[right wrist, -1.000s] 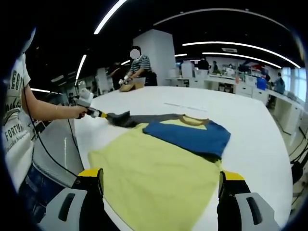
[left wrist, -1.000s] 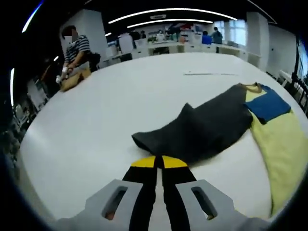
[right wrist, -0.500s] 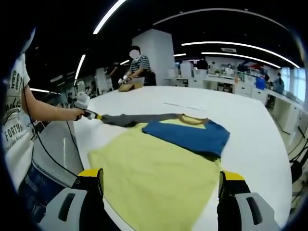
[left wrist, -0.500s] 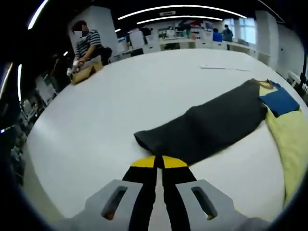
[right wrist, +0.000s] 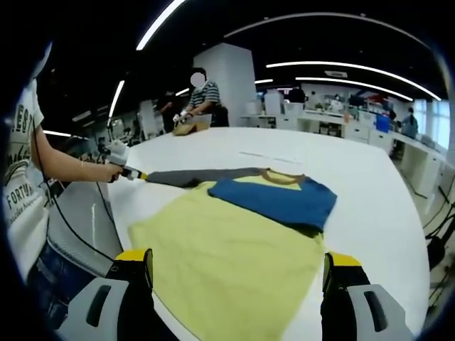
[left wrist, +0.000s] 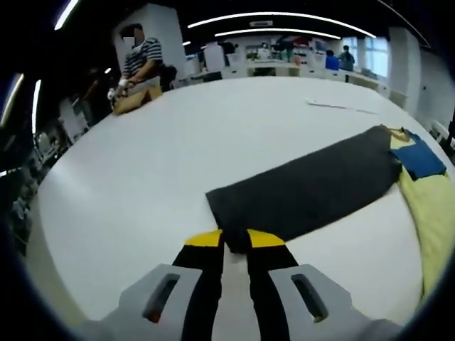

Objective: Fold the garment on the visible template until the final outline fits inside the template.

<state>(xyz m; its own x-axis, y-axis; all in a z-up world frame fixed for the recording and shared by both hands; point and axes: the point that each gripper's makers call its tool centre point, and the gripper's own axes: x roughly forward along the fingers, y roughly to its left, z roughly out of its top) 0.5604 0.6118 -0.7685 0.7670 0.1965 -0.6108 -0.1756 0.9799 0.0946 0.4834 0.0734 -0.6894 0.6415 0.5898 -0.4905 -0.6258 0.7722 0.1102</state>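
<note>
Your left gripper point(left wrist: 234, 240) has its yellow-tipped jaws nearly closed, a narrow gap between them pinching the end of the dark sleeve point(left wrist: 306, 192), which lies flat on the table. From your right gripper view, that same left gripper point(right wrist: 131, 172) sits at the end of your left arm, stretched well out to your left with the forearm roughly level and your hand point(right wrist: 106, 170) wrapped around the handle. Your right gripper point(right wrist: 238, 261) hangs with its jaws spread wide apart, gripping nothing, its yellow tips low in its own view.
</note>
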